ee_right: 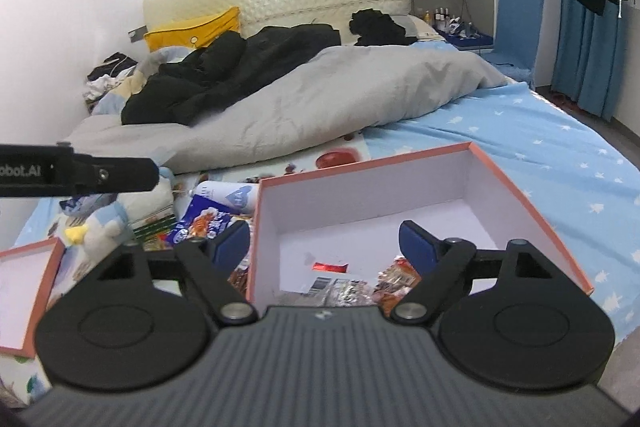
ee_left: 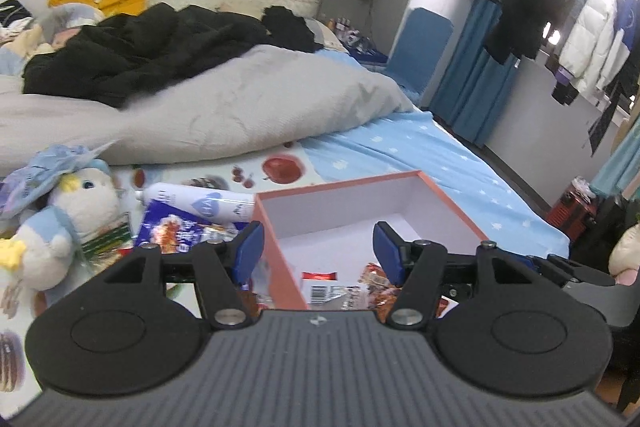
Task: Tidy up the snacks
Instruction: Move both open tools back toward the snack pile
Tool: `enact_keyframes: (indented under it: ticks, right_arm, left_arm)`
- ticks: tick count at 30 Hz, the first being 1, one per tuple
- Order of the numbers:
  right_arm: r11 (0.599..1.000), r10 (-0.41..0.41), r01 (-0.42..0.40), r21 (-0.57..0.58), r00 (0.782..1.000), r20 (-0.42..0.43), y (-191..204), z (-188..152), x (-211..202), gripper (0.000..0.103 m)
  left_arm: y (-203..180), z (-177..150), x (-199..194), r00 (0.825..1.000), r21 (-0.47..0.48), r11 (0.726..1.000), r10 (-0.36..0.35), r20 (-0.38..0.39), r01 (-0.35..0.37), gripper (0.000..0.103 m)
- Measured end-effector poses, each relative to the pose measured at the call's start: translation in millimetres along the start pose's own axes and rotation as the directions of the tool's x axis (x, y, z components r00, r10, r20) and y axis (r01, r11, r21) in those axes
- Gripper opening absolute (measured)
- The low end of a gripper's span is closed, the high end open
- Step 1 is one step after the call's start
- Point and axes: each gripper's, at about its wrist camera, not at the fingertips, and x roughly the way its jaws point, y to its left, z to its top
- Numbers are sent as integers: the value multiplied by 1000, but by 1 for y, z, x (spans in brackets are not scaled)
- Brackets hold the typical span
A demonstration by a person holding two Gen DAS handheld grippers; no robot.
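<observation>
With both the left tool [ee_left: 318, 253] and right tool [ee_right: 324, 247] spread and empty above the box [ee_right: 472, 151], pinch each light, crinkly, slippery snack packet [ee_right: 200, 223] at 9 o'clock by a flat edge.

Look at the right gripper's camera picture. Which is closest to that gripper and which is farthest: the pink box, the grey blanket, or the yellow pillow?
From the right gripper:
1. Pink box, right under and ahead of its open fingers, snacks inside.
2. Grey blanket, bunched across the middle of the bed.
3. Yellow pillow, far back on the left against the headboard.
</observation>
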Motion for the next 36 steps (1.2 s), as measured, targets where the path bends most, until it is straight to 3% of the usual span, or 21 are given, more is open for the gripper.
enact_keyframes:
  ticks: [11, 13, 18, 36]
  right_arm:
    - [997, 56, -56, -46, 998, 9, 41, -12, -9, 83]
    - [996, 72, -71, -57, 997, 13, 49, -14, -11, 83]
    - [992, 106, -105, -66, 994, 17, 68, -19, -13, 83]
    - [980, 165, -166, -107, 986, -23, 125, -68, -14, 83]
  left_arm:
    - [42, -19, -34, 997, -10, 998, 70, 38, -70, 77]
    - [49, -22, -40, 995, -14, 996, 89, 46, -88, 89]
    - [67, -32, -51, 991, -24, 993, 120, 58, -119, 98]
    - [123, -89, -76, 977, -124, 970, 214, 24, -209, 99]
